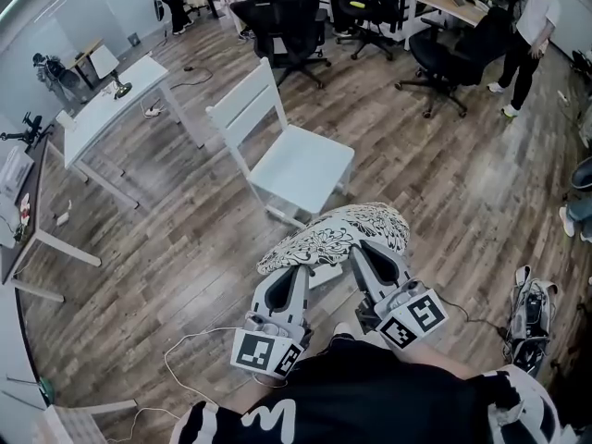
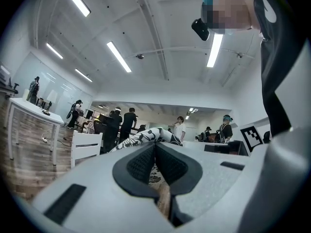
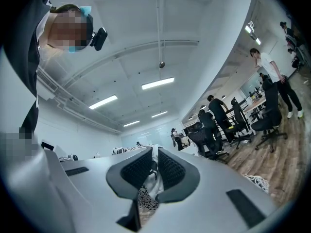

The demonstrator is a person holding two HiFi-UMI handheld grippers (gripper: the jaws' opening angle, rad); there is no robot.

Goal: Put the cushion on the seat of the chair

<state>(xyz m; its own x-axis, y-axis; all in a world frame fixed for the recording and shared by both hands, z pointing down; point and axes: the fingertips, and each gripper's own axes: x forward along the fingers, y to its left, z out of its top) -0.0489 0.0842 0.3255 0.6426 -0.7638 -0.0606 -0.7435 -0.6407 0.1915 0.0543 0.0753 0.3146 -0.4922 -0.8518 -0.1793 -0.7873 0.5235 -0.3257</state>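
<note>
The left gripper [image 1: 294, 274] and the right gripper [image 1: 368, 259] were held side by side just ahead of the person's torso, both pointing forward and roughly level. Each one's jaws were clamped on the near edge of the cushion [image 1: 338, 231], patterned fabric pinched between the dark pads [image 2: 141, 164].

An open-plan office: black swivel chairs [image 1: 458, 52] stand at desks [image 1: 451, 4], people [image 1: 532, 26] stand about, strip lights [image 2: 118, 56] line the ceiling [image 2: 160, 33].
</note>
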